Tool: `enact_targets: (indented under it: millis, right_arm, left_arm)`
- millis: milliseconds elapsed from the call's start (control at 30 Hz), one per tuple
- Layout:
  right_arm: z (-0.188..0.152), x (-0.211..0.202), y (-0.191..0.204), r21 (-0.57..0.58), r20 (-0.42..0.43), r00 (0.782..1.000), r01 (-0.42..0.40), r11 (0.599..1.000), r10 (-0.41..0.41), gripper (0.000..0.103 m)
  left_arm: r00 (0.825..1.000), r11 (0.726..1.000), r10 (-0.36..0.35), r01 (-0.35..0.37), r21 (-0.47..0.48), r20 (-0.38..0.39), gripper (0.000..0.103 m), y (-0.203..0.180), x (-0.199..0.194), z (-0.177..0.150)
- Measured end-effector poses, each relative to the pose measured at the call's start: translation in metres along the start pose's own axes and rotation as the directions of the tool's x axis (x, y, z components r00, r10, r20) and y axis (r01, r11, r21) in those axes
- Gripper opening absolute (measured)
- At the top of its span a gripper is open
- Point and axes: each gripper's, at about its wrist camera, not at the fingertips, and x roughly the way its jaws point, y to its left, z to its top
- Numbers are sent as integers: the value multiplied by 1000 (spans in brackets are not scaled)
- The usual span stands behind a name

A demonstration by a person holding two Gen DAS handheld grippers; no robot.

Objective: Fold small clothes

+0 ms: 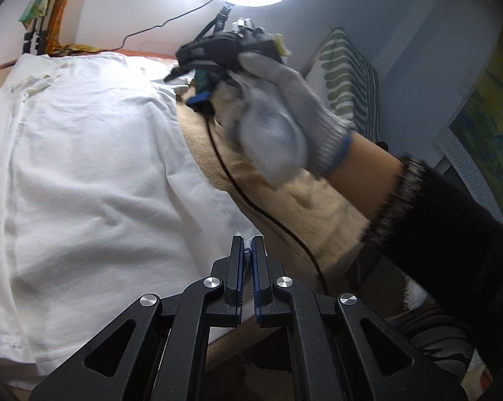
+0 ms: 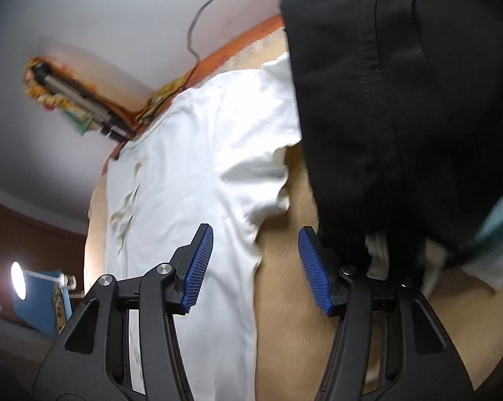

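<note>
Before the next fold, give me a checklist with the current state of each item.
1. Left gripper has a grip on the white shirt: ok, shut on its hem corner.
2. Right gripper ready to pinch: ok, jaws wide apart, nothing between the pads.
3. Right gripper lined up with a sleeve: ok, shirt edge lies between and just beyond its pads.
4. Shirt spread flat on the beige blanket: ok, only light wrinkles.
5. Fold path free of the black cable: not ok, it runs along the shirt's edge.
6. Black garment clear of the shirt: cannot tell, it fills the right wrist view.
</note>
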Motion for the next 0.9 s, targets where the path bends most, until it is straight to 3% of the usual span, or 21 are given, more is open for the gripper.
enact_targets:
  millis: [33,67,167,300,600,900]
  right_arm:
    - [4,1,0,10,11,1000,-1,1000,1,57]
    - [7,2,2,12,24,1000,4,1000,-5,50]
    - [17,11,7,-22,33,998,50,999,-49,10]
    - [20,8,22,-86,77,988,139,987,-133,5]
    - [27,-14,85,-236,180,969,212,948,-172,5]
    - [12,10,159,-415,175,960,271,869,-216,5]
  left_arm:
    - [1000,1000,-3,3,0,-1,3,-1,-1,0]
    - [1000,1000,-6,6,0,0,3,0,-1,0]
    - [1000,1000,-14,14,-7,-2,3,2,-2,1]
    - [1000,999,-27,27,-37,1,3,10,-6,2]
    - [999,996,-15,18,-87,39,3,28,-29,0]
    - [1000,986,-1,6,-164,31,3,55,-53,-19]
